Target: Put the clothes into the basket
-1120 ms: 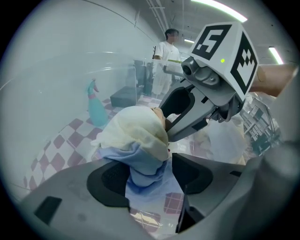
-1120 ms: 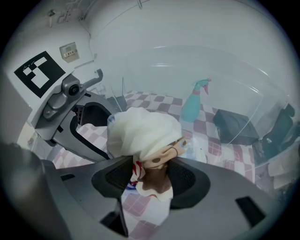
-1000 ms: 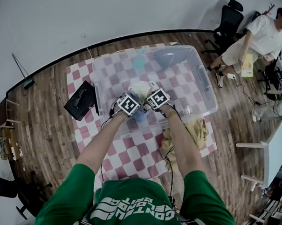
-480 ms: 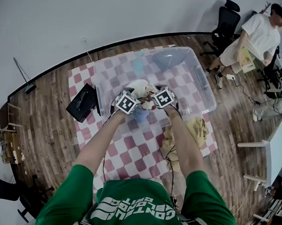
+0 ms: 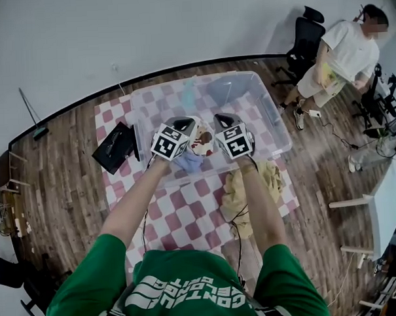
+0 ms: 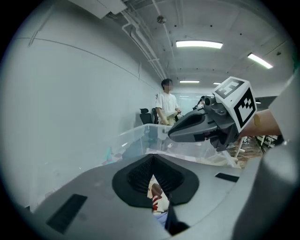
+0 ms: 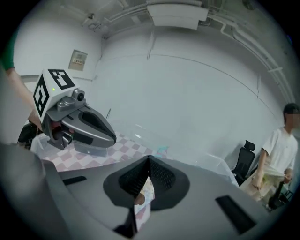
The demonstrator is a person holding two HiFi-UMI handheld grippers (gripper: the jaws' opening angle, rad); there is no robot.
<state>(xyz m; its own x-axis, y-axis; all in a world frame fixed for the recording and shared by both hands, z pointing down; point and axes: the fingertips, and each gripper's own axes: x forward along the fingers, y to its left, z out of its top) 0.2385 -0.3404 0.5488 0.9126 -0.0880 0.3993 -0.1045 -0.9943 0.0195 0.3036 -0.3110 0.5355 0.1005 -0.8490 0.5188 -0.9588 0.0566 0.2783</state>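
A white garment with red print [image 5: 202, 139] hangs between my two grippers above the front wall of the clear plastic bin [image 5: 276, 128]. My left gripper [image 5: 183, 127] has its jaws closing tight on the garment's left side; a strip of it [image 6: 157, 198] shows in the seam. My right gripper [image 5: 221, 123] pinches the right side the same way, with cloth [image 7: 143, 199] in the seam. A blue cloth [image 5: 188, 162] lies just below them. A yellow cloth [image 5: 268, 180] is heaped on the checked mat [image 5: 181, 214] outside the bin.
Teal [image 5: 188, 92] and grey-blue [image 5: 224, 87] clothes lie in the bin's far end. A black case [image 5: 115, 146] sits left of the bin. A person [image 5: 341, 56] sits by an office chair [image 5: 304, 35] at the far right. A white table [image 5: 383, 205] stands at right.
Both grippers have lifted and moved a little apart, and their jaws have come together on the white garment, which now hangs stretched between them.
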